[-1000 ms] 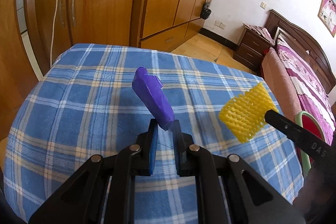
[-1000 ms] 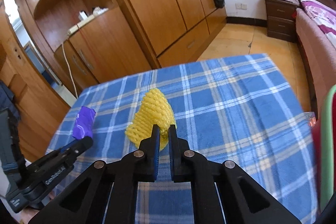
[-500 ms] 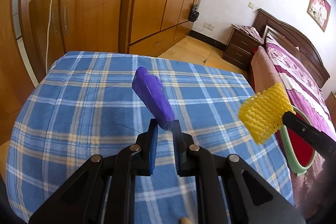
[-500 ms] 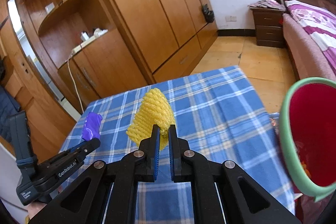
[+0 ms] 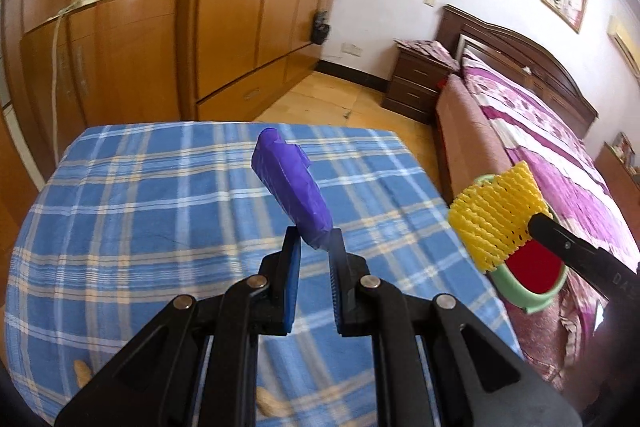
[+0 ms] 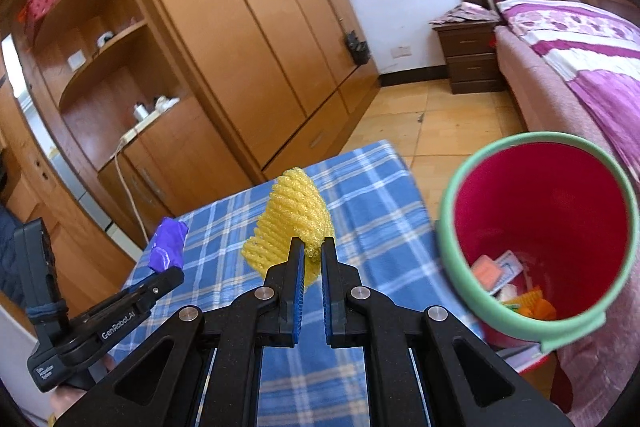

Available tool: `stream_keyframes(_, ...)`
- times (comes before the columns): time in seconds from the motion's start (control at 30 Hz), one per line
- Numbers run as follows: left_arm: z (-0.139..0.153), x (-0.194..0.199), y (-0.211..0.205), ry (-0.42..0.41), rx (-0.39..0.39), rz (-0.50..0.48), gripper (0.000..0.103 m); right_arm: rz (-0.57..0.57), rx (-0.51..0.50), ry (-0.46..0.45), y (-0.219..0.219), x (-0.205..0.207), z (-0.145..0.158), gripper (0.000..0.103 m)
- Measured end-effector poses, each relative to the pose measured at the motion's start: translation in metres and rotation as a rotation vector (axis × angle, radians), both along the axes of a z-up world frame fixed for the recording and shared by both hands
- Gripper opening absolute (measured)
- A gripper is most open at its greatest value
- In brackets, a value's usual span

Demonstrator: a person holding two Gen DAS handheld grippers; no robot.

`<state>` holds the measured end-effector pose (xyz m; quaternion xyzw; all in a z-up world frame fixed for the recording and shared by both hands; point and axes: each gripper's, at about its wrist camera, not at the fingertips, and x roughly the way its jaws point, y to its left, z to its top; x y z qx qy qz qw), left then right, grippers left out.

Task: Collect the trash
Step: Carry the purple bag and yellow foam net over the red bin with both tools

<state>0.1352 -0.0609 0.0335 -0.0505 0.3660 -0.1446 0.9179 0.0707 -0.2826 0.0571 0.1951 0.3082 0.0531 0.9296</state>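
The left tongs (image 5: 314, 247) hang above the blue plaid table (image 5: 120, 211), nipped tight on the lower end of a purple wrapper (image 5: 290, 193), which stands up tilted to the left. Further right, the right tongs (image 6: 307, 251) are pinched on a yellow foam net (image 6: 290, 217), held up in the air just left of the bin (image 6: 452, 259). The table's right edge drops to wooden floor (image 5: 332, 103), and the bin stands in the gap between that edge and the bed (image 5: 560, 155). Its green rim shows whole from the right wrist, with scraps (image 6: 508, 287) at the bottom. Two pale bits (image 5: 82, 373) near the table's front edge are too blurred to name.
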Motion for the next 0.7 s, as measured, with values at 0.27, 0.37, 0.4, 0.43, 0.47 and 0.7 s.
stream_keyframes(0.27, 0.005, -0.01, -0.048, -0.005, 0.021, -0.115, 0.013, -0.108, 0.023, -0.011, -0.042, -0.027, 0.001, 0.008)
stream_keyframes(0.37, 0.006, -0.012, -0.067, -0.009, 0.029, -0.158, 0.013, -0.159, 0.022, -0.016, -0.06, -0.037, 0.001, 0.008)
stream_keyframes(0.4, 0.006, -0.013, -0.074, -0.01, 0.03, -0.172, 0.013, -0.178, 0.025, -0.018, -0.068, -0.041, 0.001, 0.008)
stream_keyframes(0.43, 0.006, -0.014, -0.081, -0.011, 0.033, -0.187, 0.013, -0.191, 0.026, -0.018, -0.073, -0.043, 0.001, 0.008)
stream_keyframes(0.47, 0.006, -0.014, -0.09, -0.012, 0.036, -0.207, 0.013, -0.212, 0.024, -0.018, -0.079, -0.046, 0.0, 0.008)
stream_keyframes(0.7, 0.001, -0.02, -0.143, -0.021, 0.061, -0.316, 0.013, -0.319, -0.007, 0.004, -0.109, -0.058, -0.012, 0.008)
